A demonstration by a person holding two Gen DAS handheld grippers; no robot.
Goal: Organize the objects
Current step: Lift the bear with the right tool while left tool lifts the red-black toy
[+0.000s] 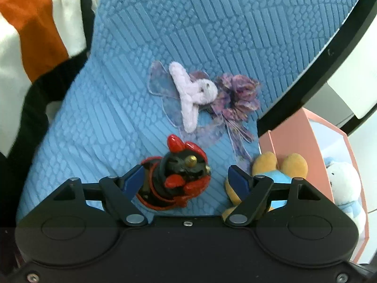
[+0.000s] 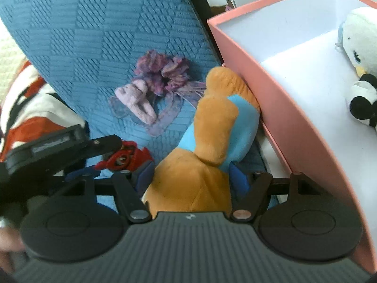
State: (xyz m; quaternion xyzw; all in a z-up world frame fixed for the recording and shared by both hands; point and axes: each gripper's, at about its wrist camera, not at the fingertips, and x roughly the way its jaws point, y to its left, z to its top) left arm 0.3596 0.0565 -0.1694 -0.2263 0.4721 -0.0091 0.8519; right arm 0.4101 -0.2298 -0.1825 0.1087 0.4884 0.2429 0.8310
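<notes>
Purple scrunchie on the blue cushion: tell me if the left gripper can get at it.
Probably yes. The left gripper is open, and the purple scrunchie lies uncovered ahead, but the black-and-red figurine sits between the jaws, so it must first lift clear.

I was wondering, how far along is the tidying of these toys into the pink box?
Done: a white-and-blue plush and a black-and-white plush already lie in the pink box.

In hand: the right claw straddles the orange-and-blue plush beside the box; whether its pads press is unclear. The left claw stands open around the red-and-black figurine.

Left: the lilac fuzzy hair clip and purple scrunchie on the blue cushion.
</notes>
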